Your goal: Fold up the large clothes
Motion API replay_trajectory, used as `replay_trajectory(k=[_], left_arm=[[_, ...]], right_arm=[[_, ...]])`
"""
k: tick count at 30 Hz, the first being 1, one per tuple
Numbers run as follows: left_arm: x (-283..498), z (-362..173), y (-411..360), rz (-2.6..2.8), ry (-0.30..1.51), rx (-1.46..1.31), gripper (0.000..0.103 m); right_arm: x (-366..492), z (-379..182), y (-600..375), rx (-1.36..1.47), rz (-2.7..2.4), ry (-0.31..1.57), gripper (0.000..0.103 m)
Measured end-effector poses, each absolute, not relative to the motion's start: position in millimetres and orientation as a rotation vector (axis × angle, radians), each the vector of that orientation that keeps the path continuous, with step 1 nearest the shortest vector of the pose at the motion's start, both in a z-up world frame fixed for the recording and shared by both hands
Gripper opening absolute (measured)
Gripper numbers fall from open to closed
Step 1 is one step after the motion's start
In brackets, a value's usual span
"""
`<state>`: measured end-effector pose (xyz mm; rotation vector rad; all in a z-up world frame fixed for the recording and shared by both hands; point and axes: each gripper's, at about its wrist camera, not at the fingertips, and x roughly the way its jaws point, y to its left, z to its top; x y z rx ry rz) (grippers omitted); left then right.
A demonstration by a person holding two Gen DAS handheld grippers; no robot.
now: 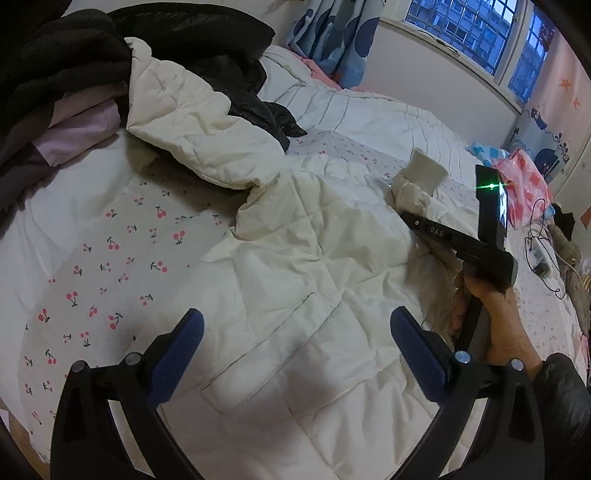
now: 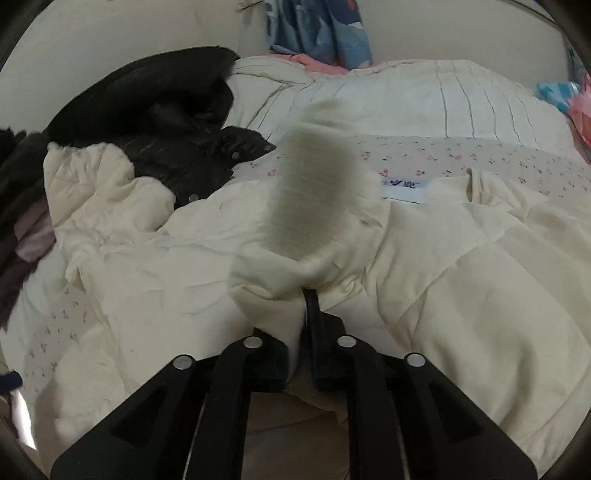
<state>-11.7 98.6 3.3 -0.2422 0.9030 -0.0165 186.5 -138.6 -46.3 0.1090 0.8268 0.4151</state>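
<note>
A cream quilted jacket lies spread and creased on the cherry-print bed sheet. My left gripper hovers open over its patch pocket, blue pads wide apart with nothing between them. My right gripper, held by a person's hand, is shut on the jacket's sleeve. The grey ribbed cuff sticks up past its tip. In the right wrist view the jaws stand nearly together with cream fabric pinched between them. The blurred cuff stands above, over the jacket body.
A black puffer jacket and dark and lilac clothes are piled at the far left of the bed. A striped white duvet lies beyond. Pink plastic bags and cables sit at the right. A curtain hangs by the window.
</note>
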Motion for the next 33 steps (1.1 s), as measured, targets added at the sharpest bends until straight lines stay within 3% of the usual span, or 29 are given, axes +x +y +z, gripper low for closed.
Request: replay_trajectory(k=[1, 3, 10, 16, 17, 19, 20, 21, 24, 29, 31, 33], left_arm=[[-11, 3, 99, -0.016, 0.904, -0.247, 0.097], [-11, 3, 100, -0.018, 0.903, -0.256, 0.097], [-12, 3, 104, -0.022, 0.902, -0.271, 0.097], [-12, 2, 109, -0.03, 0.903, -0.298, 0.097], [-12, 2, 109, -0.03, 0.903, -0.3, 0.097], [-11, 2, 110, -0.034, 0.904, -0.303, 0.097], [-11, 2, 111, -0.035, 0.904, -0.306, 0.097], [-11, 2, 112, -0.035, 0.904, -0.308, 0.097], [-13, 3, 116, -0.037, 0.9, -0.322, 0.097], [-15, 6, 120, -0.038, 0.884, -0.354, 0.097], [-14, 5, 118, -0.033, 0.886, -0.347, 0.097], [-10, 1, 115, -0.028, 0.901, -0.333, 0.097]], right_arm=[[184, -42, -141, 0.133, 0.423, 0.801, 0.023], [183, -35, -146, 0.15, 0.404, 0.764, 0.061], [191, -24, -140, 0.117, 0.352, 0.741, 0.066], [199, -20, -88, -0.124, 0.261, 0.698, 0.09], [203, -23, -76, -0.212, 0.221, 0.698, 0.09], [215, -36, -55, -0.391, 0.163, 0.724, 0.07], [221, -40, -53, -0.395, 0.189, 0.76, 0.04], [229, -40, -58, -0.345, 0.181, 0.805, 0.025], [225, -13, -90, -0.077, 0.221, 0.756, 0.019], [202, 24, -87, 0.063, 0.357, 0.594, 0.019], [209, 4, -63, 0.011, 0.405, 0.68, 0.025], [225, -44, -44, -0.047, 0.433, 0.909, 0.047]])
